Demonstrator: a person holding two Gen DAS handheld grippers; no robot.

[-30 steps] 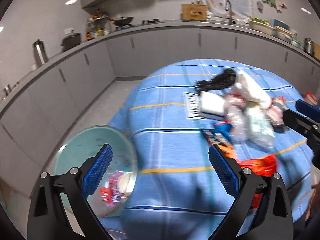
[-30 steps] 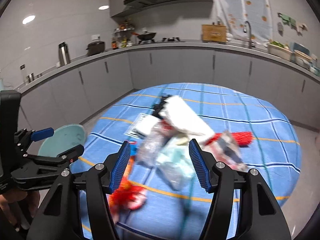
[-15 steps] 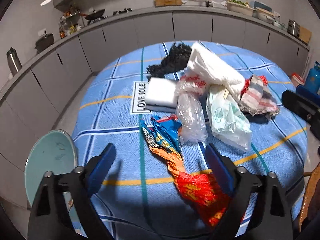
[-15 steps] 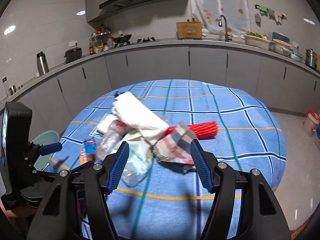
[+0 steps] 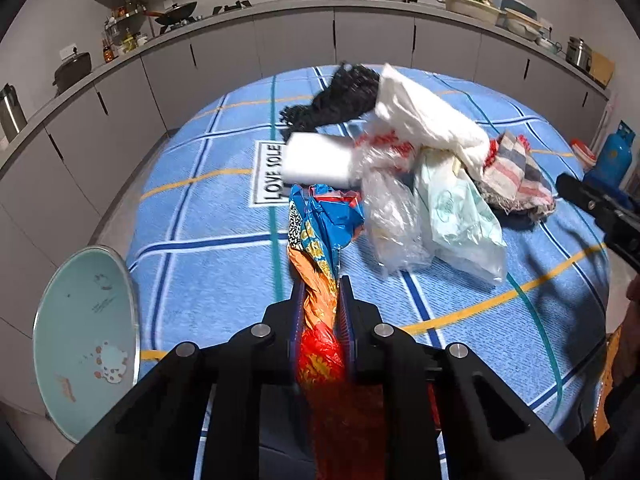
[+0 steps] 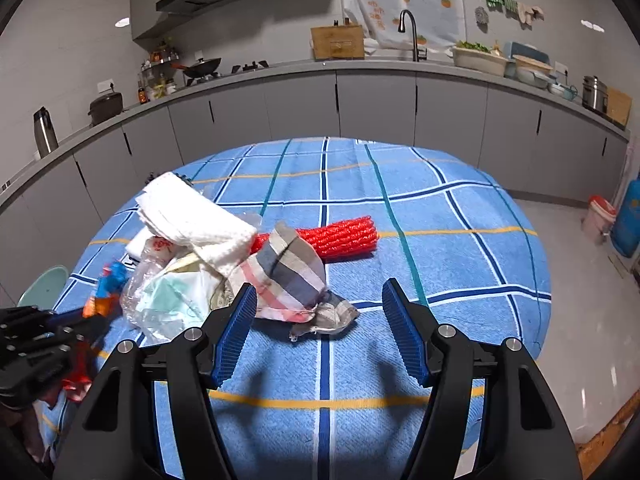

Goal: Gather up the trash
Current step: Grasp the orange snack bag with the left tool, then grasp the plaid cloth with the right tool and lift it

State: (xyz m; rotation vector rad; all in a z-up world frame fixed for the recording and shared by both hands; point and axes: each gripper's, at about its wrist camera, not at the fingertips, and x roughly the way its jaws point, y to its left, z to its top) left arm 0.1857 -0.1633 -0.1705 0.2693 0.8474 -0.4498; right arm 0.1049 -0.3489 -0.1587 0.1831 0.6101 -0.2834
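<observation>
Your left hand-held gripper just clamped onto orange-red snack wrapper, near table edge, beside trash pile. Your right hand-held gripper spread, empty, near checked cloth on pile's right.

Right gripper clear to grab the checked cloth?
Probably yes: the right gripper is open with the checked cloth just ahead of its jaws, lying on top at the pile's edge, nothing between.

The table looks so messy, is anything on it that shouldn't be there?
Yes. A heap of trash sits on the blue checked tablecloth: crumpled clear plastic bags, a white cloth, a striped rag, red netting. The left gripper has just closed on an orange-and-blue snack wrapper.
</observation>
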